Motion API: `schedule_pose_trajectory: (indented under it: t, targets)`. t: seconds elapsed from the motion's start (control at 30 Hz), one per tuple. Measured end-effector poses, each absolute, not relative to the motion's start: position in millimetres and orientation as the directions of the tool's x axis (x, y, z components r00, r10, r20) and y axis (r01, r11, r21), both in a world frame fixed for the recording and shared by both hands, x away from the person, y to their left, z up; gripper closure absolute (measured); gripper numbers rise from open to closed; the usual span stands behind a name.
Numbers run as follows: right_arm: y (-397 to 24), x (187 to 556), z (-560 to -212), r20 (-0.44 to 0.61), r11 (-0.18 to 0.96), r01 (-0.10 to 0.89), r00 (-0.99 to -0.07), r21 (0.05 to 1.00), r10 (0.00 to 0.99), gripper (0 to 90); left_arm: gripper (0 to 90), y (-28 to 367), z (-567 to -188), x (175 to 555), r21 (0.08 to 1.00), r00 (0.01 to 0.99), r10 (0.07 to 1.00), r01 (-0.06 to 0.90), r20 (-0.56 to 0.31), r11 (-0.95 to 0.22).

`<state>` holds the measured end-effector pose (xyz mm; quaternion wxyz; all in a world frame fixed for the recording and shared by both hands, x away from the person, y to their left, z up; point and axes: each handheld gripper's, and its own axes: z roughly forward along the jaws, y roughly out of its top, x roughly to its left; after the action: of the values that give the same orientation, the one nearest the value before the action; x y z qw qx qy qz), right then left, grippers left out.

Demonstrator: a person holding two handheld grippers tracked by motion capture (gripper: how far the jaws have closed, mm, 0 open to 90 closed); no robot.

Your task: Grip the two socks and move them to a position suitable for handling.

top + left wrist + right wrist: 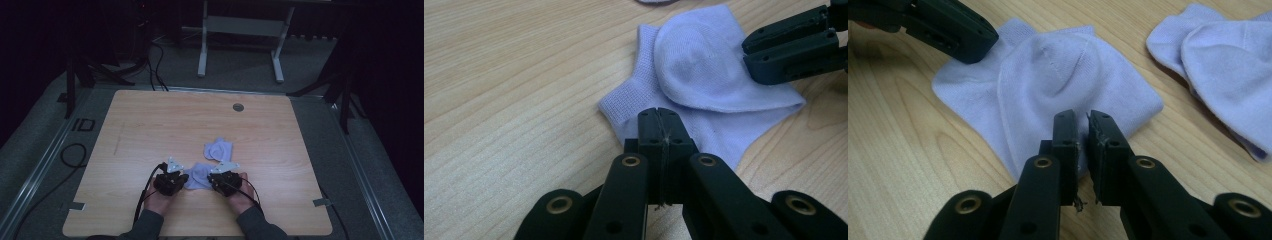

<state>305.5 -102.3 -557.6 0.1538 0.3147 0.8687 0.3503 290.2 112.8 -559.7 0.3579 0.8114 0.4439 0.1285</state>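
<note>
High view: a folded lilac sock (199, 176) is seen on the wooden table (150, 130) between both grippers. Left gripper (657, 116) is clenched empty at its cuff; right gripper (1082, 120) is slightly parted, released.

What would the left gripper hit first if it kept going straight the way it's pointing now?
Most likely the folded pale lilac cotton sock lying right beyond the left gripper, whose jaws are shut. The sock's ribbed cuff edge sits just past the tips, though depth is hard to judge; they may already touch it.
</note>
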Motion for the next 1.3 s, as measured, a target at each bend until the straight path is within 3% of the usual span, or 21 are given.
schedule_pose_trajectory:
  t: [0.4, 0.8, 0.9, 1.0, 1.3]
  targets:
    - [-88, 312, -539, -0.032, 0.561, 0.416, -0.783, 0.716, 0.621, 81.4, 89.5, 111, -560, 289, 0.697, 0.571, 0.816, 0.622, -0.092, -0.357]
    - [-54, 332, -538, -0.014, 0.574, 0.434, -0.789, 0.694, 0.614, 65.6, 89.5, 111, -560, 288, 0.699, 0.569, 0.818, 0.62, -0.087, -0.357]
    - [-50, 334, -543, -0.025, 0.591, 0.438, -0.789, 0.677, 0.614, 73.6, 89.6, 110, -560, 288, 0.698, 0.571, 0.817, 0.617, -0.08, -0.363]
    - [-50, 336, -546, -0.038, 0.599, 0.436, -0.787, 0.672, 0.616, 88.1, 89.5, 110, -560, 287, 0.696, 0.573, 0.816, 0.616, -0.075, -0.368]
    - [-78, 329, -525, 0.014, 0.529, 0.437, -0.78, 0.727, 0.625, 88.8, 89.6, 109, -560, 286, 0.699, 0.564, 0.822, 0.618, -0.077, -0.359]
